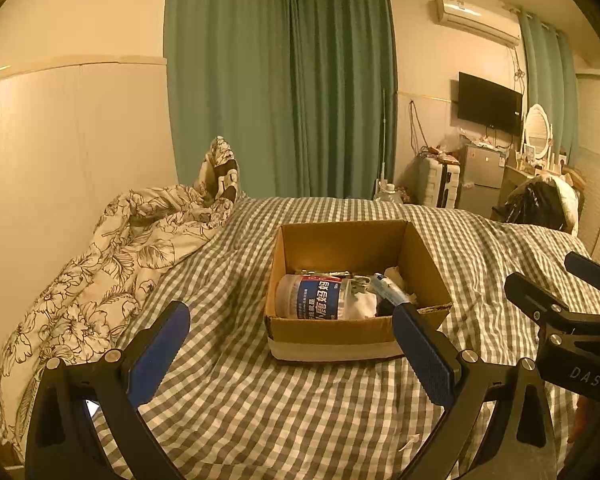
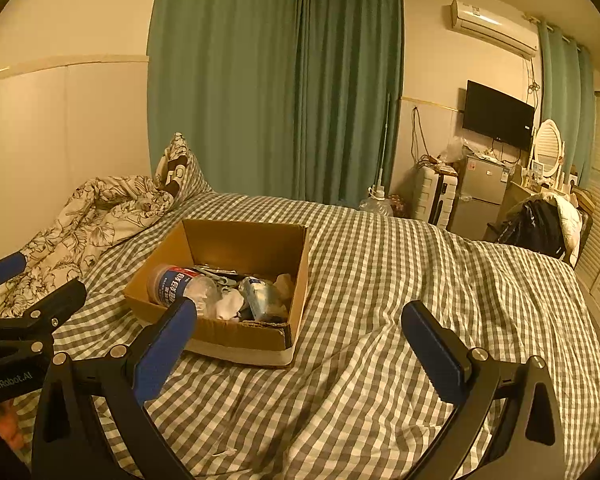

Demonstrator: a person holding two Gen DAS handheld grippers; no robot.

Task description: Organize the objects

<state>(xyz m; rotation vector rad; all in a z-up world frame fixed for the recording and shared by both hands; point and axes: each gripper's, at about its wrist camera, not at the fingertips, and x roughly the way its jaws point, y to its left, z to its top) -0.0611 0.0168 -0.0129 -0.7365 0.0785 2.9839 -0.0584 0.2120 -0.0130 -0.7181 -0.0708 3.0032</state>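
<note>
Both grippers, left gripper [image 1: 292, 340] and right gripper [image 2: 300, 340], are hovering wide, empty; cardboard box [image 1: 352, 334] is holding bottle [image 1: 316, 296], clutter. Task is looking nearly finished.

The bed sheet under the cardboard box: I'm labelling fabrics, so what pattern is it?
The bed sheet is grey-and-white gingham check, clearest in the right wrist view.

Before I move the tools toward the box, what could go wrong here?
1. The box sits on a soft, wrinkled bed; pushing one wall could tip or slide it.
2. The bottle lies on its side atop the clutter, so it may roll when touched.
3. Both tools, left and right, are open and close together; they could collide.
</note>
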